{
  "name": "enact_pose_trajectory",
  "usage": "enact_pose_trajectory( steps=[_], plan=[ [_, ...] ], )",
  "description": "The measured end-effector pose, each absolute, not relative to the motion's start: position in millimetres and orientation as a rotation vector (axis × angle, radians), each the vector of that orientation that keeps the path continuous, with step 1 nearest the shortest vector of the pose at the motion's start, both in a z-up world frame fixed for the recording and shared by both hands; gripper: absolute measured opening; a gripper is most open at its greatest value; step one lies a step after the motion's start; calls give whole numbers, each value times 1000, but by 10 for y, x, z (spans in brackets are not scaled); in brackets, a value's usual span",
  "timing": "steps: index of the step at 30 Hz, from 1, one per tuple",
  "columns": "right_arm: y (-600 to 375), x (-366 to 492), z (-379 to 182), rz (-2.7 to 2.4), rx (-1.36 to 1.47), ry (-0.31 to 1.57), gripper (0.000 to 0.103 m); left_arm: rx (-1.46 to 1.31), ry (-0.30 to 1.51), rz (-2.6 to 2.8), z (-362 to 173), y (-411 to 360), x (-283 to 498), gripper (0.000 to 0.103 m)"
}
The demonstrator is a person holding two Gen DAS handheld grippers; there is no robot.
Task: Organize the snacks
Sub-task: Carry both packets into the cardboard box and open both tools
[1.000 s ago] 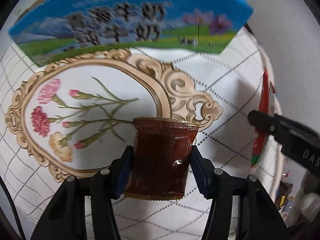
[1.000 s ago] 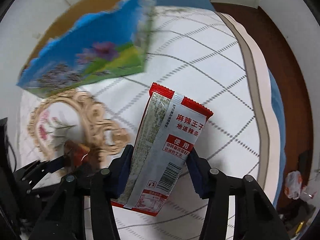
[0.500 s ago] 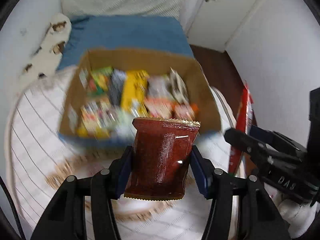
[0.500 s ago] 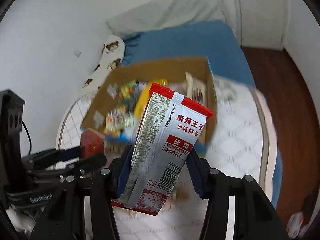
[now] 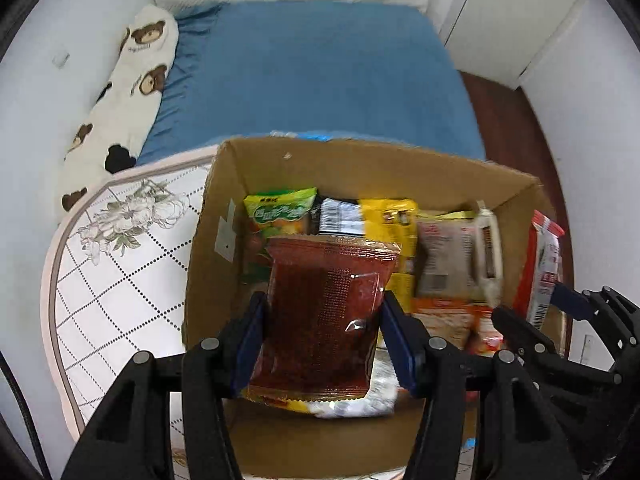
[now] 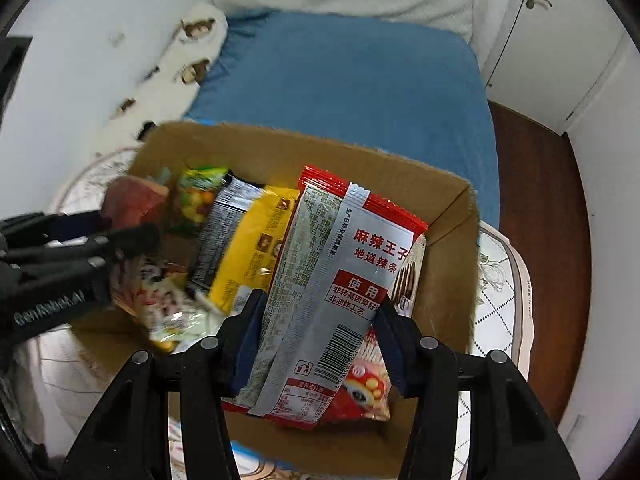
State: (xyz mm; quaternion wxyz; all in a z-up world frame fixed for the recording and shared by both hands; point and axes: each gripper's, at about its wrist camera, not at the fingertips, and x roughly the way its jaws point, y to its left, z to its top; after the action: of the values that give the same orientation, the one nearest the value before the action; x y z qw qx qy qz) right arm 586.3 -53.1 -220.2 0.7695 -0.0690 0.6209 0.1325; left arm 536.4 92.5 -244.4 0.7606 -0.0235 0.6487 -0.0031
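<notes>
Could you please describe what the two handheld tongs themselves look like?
Both the left tongs and the right tongs have matte black angular frames with round silver fasteners and dark blue finger pads. White "GenRobot.AI" lettering marks the left body in the right wrist view. A thin black cable runs along the lower left.

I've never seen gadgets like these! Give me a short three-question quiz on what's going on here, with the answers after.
1. True or false: the left gripper is shut on a dark red packet.
2. What does the right gripper hold? A) a banana B) a red and silver packet C) nothing
3. Fill in: both packets hang over an open cardboard ____ that already has snacks in it.

Key: 1 true; 2 B; 3 box.
</notes>
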Motion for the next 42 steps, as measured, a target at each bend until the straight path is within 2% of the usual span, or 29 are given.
enact_pose_trajectory(
  steps=[1,3,4,6,8,10,17,22,42],
  plan=[
    [-516,5916,-2286,283,-143,1371,60,-52,1435,-7,-2534,951,5409,54],
    [-505,5986,-2410,263,-145,1402,81,-67,1475,-3,-2683,1007,5456,54],
    [-504,6009,-2462,254,-150,1412,98,-81,1493,9,-2758,1051,5482,57],
    [-573,5976,-2588,241,-144,1421,98,-94,1501,7,-2816,1069,5469,64],
    [-618,5974,-2658,219,-129,1439,98,-67,1494,17,-2864,1060,5453,85],
    [-651,5958,-2704,201,-113,1447,99,-52,1479,12,-2869,1038,5426,92],
    [-753,5846,-2784,150,-73,1431,100,-40,1420,3,-2764,932,5292,92],
    [-838,5711,-2634,153,-32,1401,100,-36,1376,7,-2624,865,5134,92],
    [-1106,4250,-1143,152,-18,1043,100,-14,1047,21,-1252,690,3653,92]
  ],
)
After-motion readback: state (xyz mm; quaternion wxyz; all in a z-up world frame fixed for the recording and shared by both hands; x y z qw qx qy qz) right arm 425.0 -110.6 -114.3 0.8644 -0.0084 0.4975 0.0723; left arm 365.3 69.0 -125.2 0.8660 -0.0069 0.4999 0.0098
